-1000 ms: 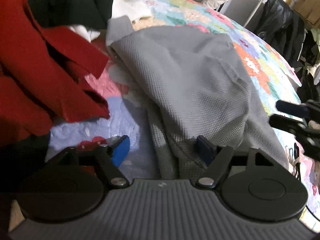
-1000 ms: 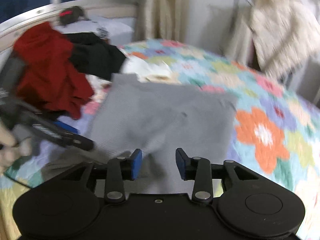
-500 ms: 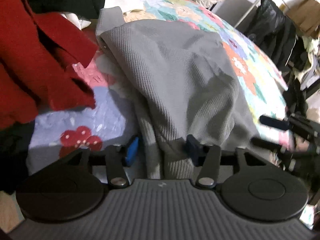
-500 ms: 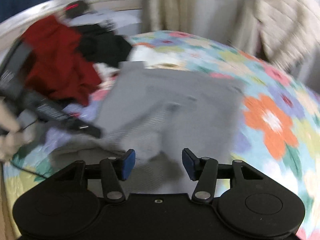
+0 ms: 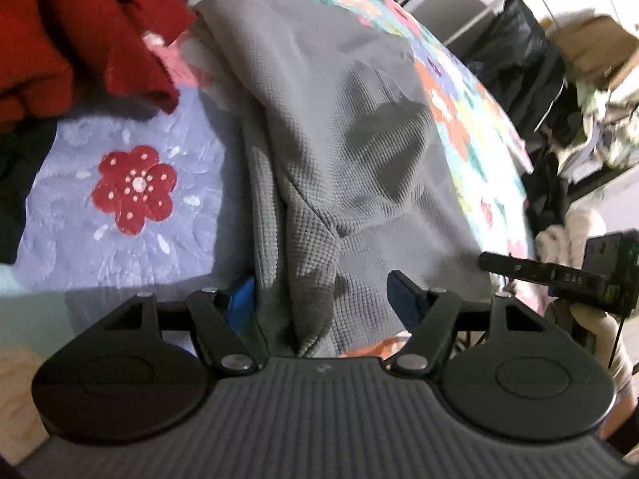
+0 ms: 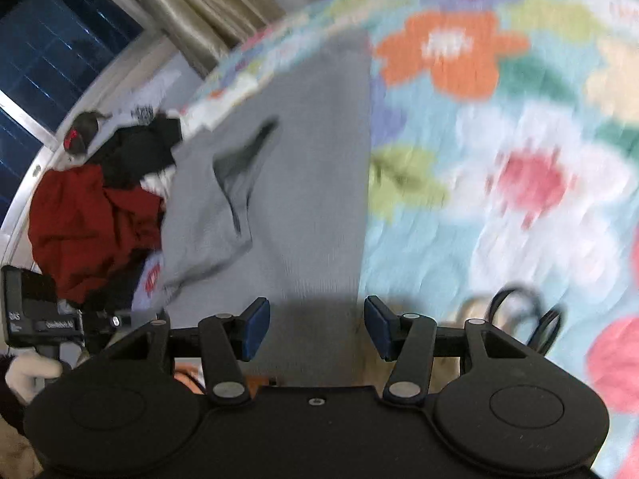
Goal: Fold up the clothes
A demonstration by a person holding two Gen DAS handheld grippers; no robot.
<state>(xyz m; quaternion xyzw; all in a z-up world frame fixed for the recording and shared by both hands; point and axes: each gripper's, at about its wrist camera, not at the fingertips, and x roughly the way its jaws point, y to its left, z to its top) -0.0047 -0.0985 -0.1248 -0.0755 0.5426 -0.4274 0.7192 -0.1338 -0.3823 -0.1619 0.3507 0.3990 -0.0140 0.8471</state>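
A grey waffle-knit garment (image 5: 343, 151) lies spread on the flowered quilt (image 5: 131, 215), its near end bunched into folds. My left gripper (image 5: 321, 299) is open, and that bunched near end lies between its blue pads (image 5: 239, 299). In the right wrist view the same grey garment (image 6: 303, 167) runs away from the camera, blurred. My right gripper (image 6: 315, 327) is open over the garment's near hem, close to its right edge. Each gripper shows in the other's view: the right gripper (image 5: 539, 275) at the far right, the left gripper (image 6: 44, 319) at the far left.
A red garment (image 5: 80, 32) and a black one (image 6: 139, 151) are heaped on the quilt left of the grey one. A black cable (image 6: 523, 311) loops over the quilt's (image 6: 519, 159) near edge. Dark bags and boxes (image 5: 519, 52) stand beyond the bed. A gloved hand (image 6: 28, 371) holds the left gripper.
The left gripper slid along the grey garment to its near end; its jaws narrowed, then widened. The right gripper swung round towards the garment's right hem and opened wider.
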